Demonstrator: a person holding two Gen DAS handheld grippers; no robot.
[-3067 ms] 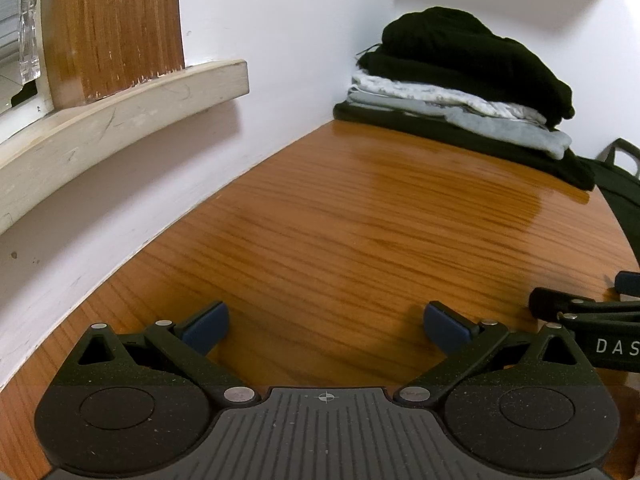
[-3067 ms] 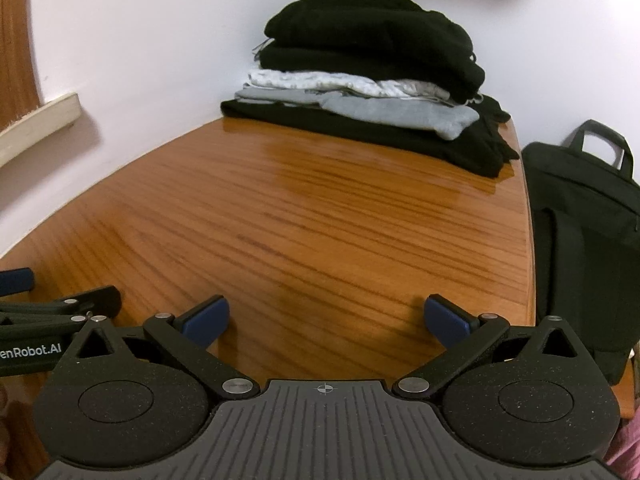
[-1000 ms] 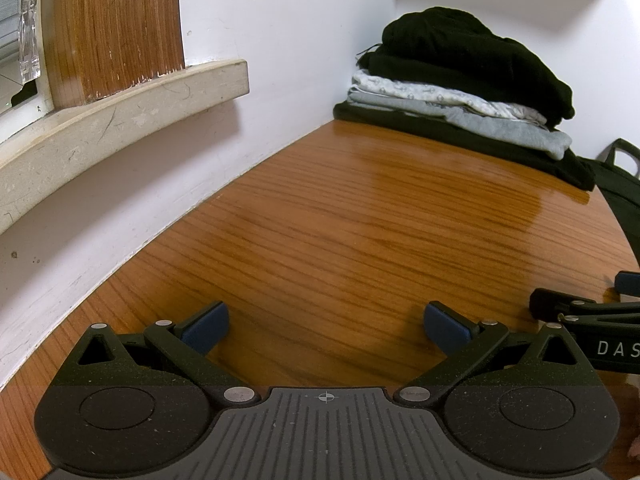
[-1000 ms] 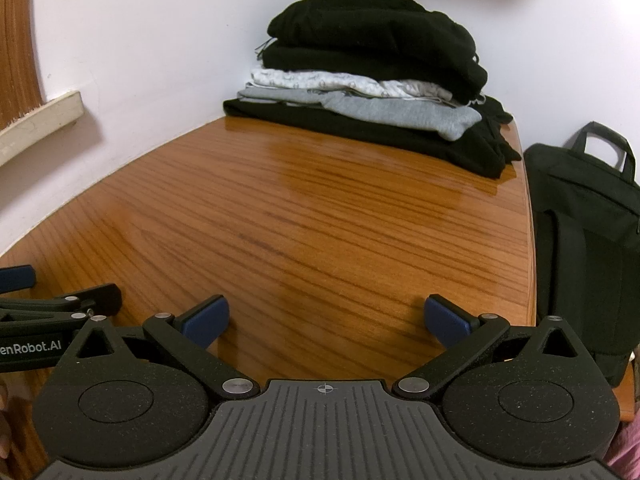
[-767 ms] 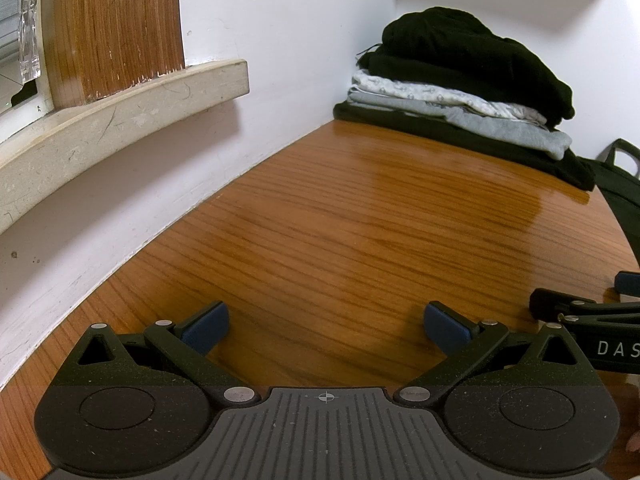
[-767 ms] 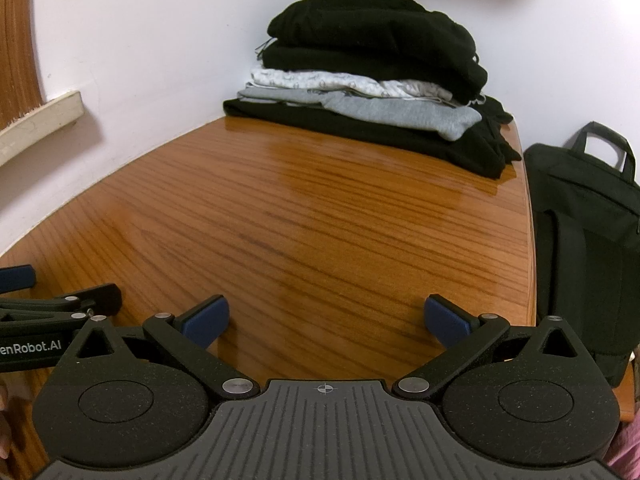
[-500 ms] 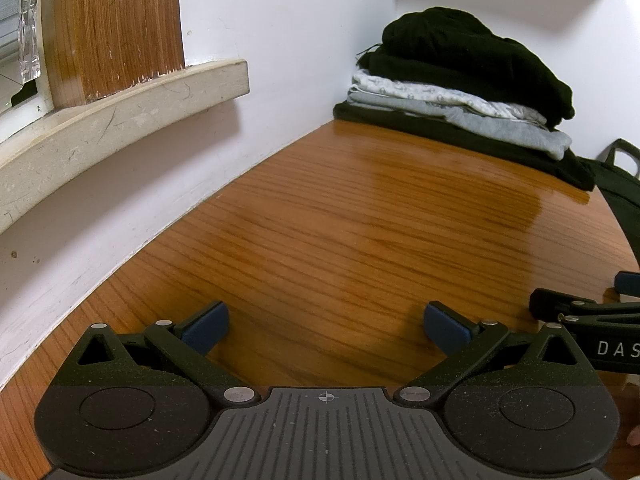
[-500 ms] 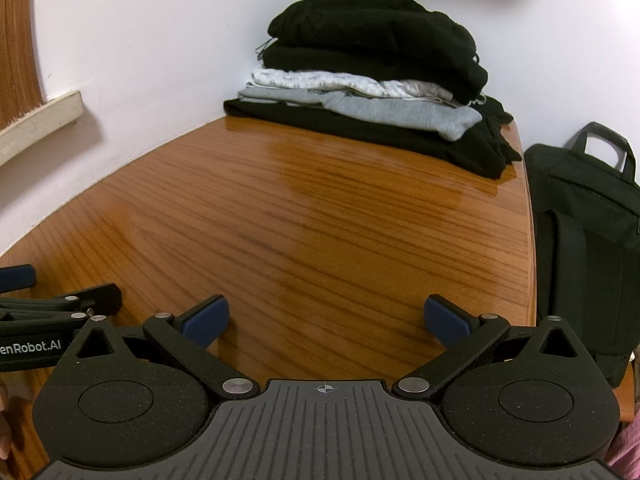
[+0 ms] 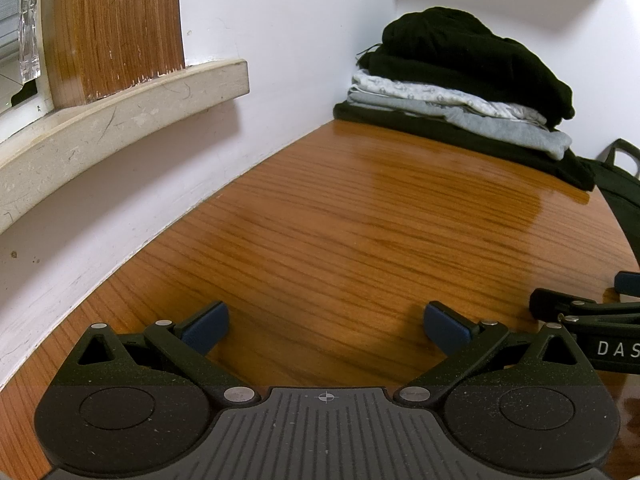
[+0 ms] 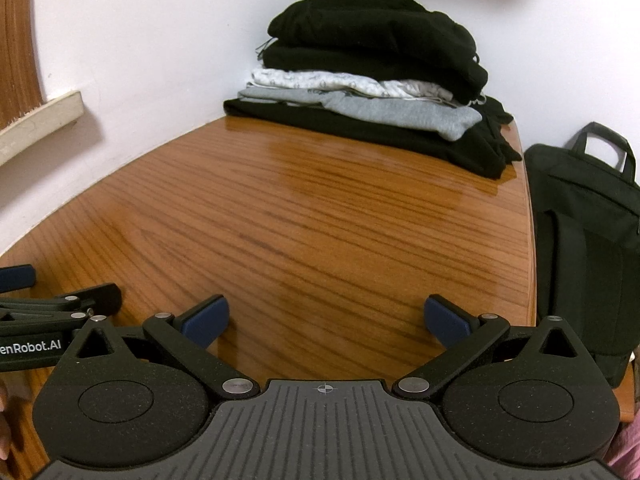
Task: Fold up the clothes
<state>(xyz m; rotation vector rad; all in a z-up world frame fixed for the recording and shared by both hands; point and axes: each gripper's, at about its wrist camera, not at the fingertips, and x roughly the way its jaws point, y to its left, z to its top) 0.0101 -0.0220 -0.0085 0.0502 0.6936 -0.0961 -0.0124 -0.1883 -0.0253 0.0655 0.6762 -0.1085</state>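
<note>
While our left hand-held gripper (image 9: pixel 326 322) and right hand-held gripper (image 10: pixel 326 320) gape wide and empty, the folded clothes (image 10: pixel 372 80) lie well ahead across the surface (image 10: pixel 320 220).

A glossy wooden table (image 9: pixel 360 216) with dark grain lines stretches ahead of the tongs to the white wall (image 9: pixel 288 40), which runs along its left side and meets a second wall in the far corner. High on the left, a scuffed cream ledge (image 9: pixel 120 100) juts from that wall, with a brown wooden panel (image 9: pixel 116 28) standing on it. Off the table's right edge, a black handled bag (image 10: pixel 588 248) stands upright.
</note>
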